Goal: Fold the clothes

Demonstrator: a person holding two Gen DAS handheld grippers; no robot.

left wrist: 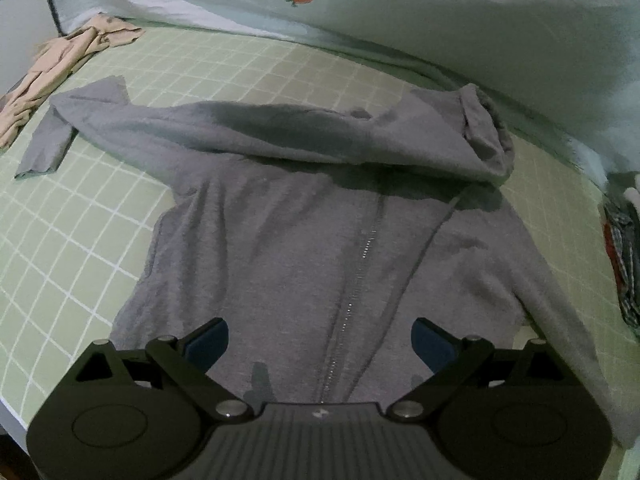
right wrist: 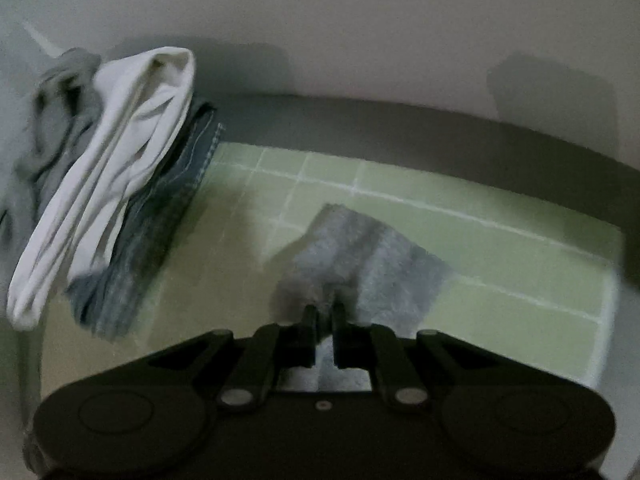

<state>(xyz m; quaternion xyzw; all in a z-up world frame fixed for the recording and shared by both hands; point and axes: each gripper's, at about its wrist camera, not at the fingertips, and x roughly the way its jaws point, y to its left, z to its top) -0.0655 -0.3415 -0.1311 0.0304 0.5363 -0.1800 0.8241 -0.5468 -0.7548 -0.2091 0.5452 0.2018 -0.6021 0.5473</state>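
A grey zip-up hoodie (left wrist: 304,240) lies spread front-up on the green checked sheet (left wrist: 80,220), hood at the far right, one sleeve stretched to the far left. My left gripper (left wrist: 320,344) hovers over its lower hem, open, blue pads wide apart and nothing between them. In the right wrist view my right gripper (right wrist: 323,312) is shut on a grey sleeve end (right wrist: 360,264) of the same fabric, which sticks out beyond the fingertips above the sheet (right wrist: 500,256).
A beige garment (left wrist: 60,64) lies crumpled at the sheet's far left. A pale quilt with carrot print (left wrist: 360,8) lines the back. A dark checked cloth (left wrist: 624,264) sits at the right edge. White cloth (right wrist: 108,172) and denim (right wrist: 152,232) are piled left of the right gripper.
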